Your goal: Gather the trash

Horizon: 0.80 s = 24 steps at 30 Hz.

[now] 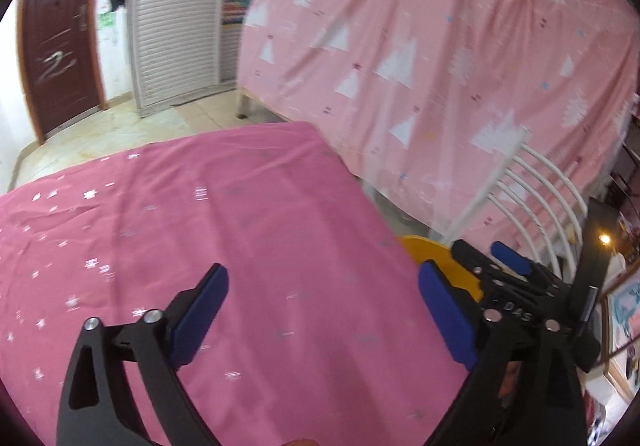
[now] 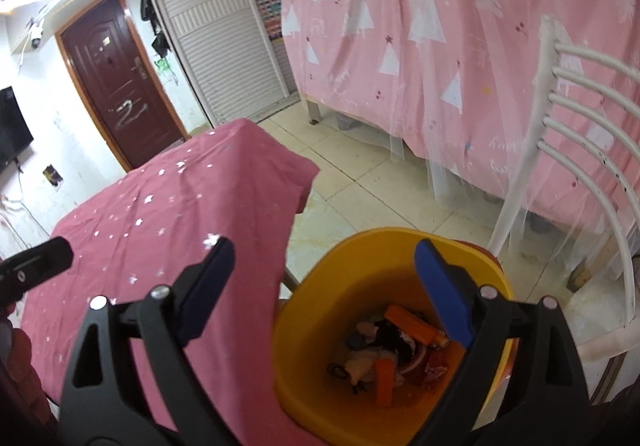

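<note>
Hovering over pink tablecloth [image 1: 240, 246], left gripper [image 1: 324, 310] is standing spread, pinching nothing | right wrist view: right gripper [image 2: 320, 286] is standing spread above yellow bucket [image 2: 320, 326]; trash [image 2: 392, 350] is lying inside.

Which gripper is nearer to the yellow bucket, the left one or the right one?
Right. The right gripper hangs open directly over the yellow bucket, looking down at the trash inside it. The left gripper is open above the pink tablecloth, beside the bucket.

Yellow bin [image 2: 320, 326] upright beside table, trash [image 2: 396, 354] inside.
</note>
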Each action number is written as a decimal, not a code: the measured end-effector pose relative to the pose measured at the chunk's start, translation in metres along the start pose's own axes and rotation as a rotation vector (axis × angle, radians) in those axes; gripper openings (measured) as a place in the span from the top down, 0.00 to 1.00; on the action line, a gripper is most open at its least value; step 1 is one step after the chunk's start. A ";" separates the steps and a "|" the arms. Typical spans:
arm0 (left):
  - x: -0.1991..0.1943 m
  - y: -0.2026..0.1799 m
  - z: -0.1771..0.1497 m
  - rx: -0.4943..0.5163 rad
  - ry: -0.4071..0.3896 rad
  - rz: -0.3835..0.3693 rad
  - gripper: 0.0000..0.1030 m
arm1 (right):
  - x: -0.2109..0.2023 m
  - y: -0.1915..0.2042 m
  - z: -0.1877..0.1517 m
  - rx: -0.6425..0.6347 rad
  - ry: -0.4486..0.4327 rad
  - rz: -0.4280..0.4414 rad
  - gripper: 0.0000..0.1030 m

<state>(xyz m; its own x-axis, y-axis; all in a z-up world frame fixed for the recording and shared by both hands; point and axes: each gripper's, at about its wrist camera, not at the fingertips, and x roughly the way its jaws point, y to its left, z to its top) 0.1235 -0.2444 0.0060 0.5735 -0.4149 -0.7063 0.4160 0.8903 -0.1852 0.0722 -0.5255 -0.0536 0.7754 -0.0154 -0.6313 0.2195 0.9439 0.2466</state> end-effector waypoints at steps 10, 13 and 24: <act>-0.027 0.073 -0.015 -0.085 -0.076 0.156 0.11 | -0.002 0.057 -0.004 -0.074 -0.006 0.055 0.15; -0.039 0.092 -0.020 -0.098 -0.106 0.208 0.11 | -0.003 0.074 -0.006 -0.095 -0.009 0.078 0.15; -0.073 0.153 -0.033 -0.167 -0.176 0.339 0.10 | -0.007 0.142 -0.010 -0.176 0.008 0.201 0.15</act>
<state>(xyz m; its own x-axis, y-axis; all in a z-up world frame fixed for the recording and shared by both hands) 0.1219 -0.0713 0.0066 0.7764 -0.1060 -0.6213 0.0711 0.9942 -0.0808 0.0919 -0.3881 -0.0213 0.7880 0.1803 -0.5886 -0.0453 0.9705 0.2367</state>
